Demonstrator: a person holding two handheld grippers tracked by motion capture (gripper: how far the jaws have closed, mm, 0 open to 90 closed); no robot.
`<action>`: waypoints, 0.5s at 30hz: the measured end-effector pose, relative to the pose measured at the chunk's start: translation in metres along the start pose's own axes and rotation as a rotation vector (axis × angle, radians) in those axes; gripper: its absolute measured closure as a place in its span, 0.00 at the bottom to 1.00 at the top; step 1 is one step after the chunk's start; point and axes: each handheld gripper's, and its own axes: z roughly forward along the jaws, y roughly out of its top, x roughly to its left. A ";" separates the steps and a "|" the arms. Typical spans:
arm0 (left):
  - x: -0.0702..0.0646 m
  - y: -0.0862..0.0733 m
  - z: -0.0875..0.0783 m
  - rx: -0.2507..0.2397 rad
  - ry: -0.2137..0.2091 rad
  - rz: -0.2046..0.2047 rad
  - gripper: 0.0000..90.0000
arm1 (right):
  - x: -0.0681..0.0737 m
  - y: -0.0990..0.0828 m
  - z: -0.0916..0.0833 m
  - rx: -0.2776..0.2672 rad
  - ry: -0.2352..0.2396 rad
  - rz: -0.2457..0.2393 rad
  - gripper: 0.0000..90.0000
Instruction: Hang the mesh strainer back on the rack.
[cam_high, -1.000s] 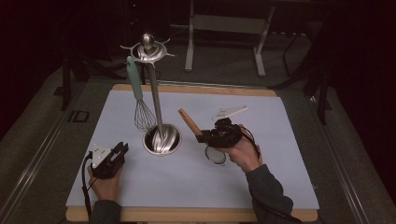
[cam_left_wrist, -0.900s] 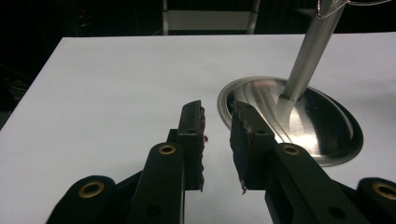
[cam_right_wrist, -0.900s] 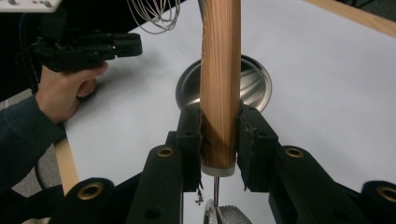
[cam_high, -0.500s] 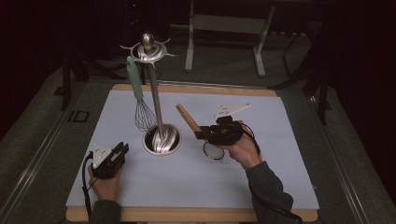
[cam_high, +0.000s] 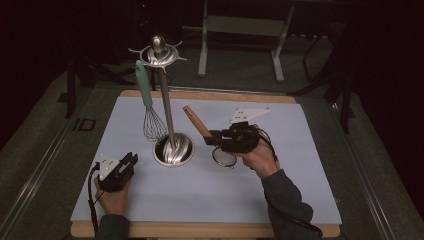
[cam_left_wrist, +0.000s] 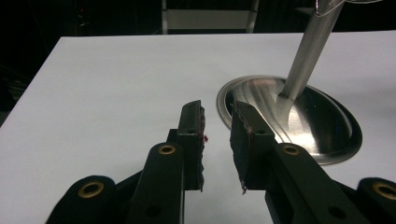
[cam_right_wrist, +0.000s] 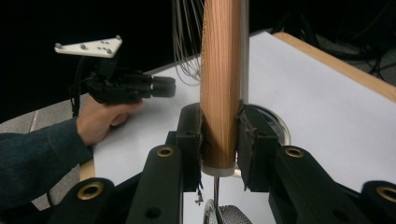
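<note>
My right gripper (cam_high: 211, 138) is shut on the wooden handle (cam_high: 193, 119) of a small mesh strainer (cam_high: 224, 158), just right of the steel utensil stand (cam_high: 173, 150). In the right gripper view the handle (cam_right_wrist: 220, 79) stands upright between the pads of my right gripper (cam_right_wrist: 219, 140), with the mesh (cam_right_wrist: 229, 215) below. A whisk (cam_high: 150, 122) with a teal grip hangs from the stand's top ring. My left gripper (cam_high: 131, 161) rests on the mat to the left of the stand's base. In the left gripper view my left gripper (cam_left_wrist: 217, 140) stands a little apart with nothing between its jaws, beside the base (cam_left_wrist: 299, 121).
A pale mat (cam_high: 300, 150) covers a wooden board on a dark table. Beyond the far edge stands a metal frame (cam_high: 240, 30). In the right gripper view my left gripper (cam_right_wrist: 163, 86) and its hand show farther off, at the mat's edge.
My right gripper has edged slightly left toward the stand with the strainer in it. The left gripper has not moved.
</note>
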 end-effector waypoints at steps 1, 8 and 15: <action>0.000 0.000 0.000 0.000 0.000 0.000 0.83 | 0.000 0.000 0.000 0.000 0.000 0.000 0.80; 0.000 0.000 0.000 -0.001 0.000 -0.001 0.83 | 0.004 0.018 -0.006 -0.024 0.017 -0.049 0.80; 0.000 0.000 0.000 -0.001 0.000 -0.002 0.83 | 0.005 0.033 -0.012 -0.061 0.030 -0.083 0.80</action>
